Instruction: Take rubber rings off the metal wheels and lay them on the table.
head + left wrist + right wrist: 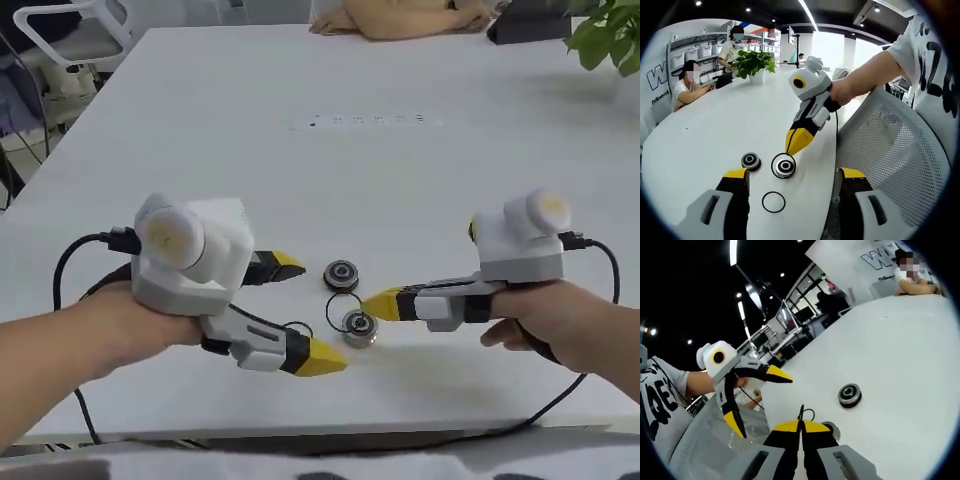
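Observation:
Two metal wheels lie near the table's front edge: the far wheel point(341, 274) point(751, 161) point(849, 394) and the near wheel point(358, 326) point(783, 166), which still wears a black ring. A loose rubber ring point(342, 311) point(774, 202) lies flat between them. My right gripper point(372, 303) point(789, 149) point(801, 424) is shut, its yellow tips just above the near wheel with a thin black strand of rubber ring point(801, 411) pinched in them. My left gripper point(312, 314) point(795, 175) point(762, 405) stands open on the other side of the wheels, holding nothing.
The white table point(330, 170) stretches far ahead. A person point(400, 15) sits at its far end, beside a potted plant point(605, 35) point(752, 62). A mesh chair point(890, 150) stands close to the table's front edge. Cables trail from both grippers.

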Demonstrator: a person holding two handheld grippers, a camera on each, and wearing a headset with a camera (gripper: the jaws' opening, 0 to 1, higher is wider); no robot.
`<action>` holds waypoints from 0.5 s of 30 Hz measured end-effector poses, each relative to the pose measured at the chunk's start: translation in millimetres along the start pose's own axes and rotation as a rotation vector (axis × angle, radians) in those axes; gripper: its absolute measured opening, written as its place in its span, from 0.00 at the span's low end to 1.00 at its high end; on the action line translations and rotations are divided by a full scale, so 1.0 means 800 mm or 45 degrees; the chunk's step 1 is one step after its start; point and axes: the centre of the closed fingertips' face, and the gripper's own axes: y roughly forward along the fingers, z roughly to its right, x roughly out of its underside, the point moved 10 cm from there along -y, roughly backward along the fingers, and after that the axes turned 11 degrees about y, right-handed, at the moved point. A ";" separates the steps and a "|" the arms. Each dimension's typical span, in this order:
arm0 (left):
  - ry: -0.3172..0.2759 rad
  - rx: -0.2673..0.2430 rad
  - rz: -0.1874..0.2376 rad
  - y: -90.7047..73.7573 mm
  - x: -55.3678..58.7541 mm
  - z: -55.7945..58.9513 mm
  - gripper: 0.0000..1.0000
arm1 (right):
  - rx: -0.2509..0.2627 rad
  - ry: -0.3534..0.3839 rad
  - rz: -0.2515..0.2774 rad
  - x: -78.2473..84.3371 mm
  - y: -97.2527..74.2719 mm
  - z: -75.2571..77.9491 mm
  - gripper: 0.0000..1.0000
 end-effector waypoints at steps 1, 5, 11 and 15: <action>-0.002 -0.002 -0.001 -0.002 0.001 0.000 0.71 | -0.002 -0.001 0.000 -0.001 0.001 -0.001 0.00; -0.014 -0.021 0.004 -0.011 0.002 0.000 0.73 | -0.014 -0.005 -0.004 -0.005 0.004 -0.005 0.00; -0.030 -0.040 0.004 -0.022 0.006 0.002 0.75 | -0.029 -0.015 -0.017 -0.009 0.012 -0.011 0.00; -0.035 -0.057 0.001 -0.030 0.010 0.003 0.77 | -0.040 -0.023 -0.031 -0.011 0.019 -0.014 0.00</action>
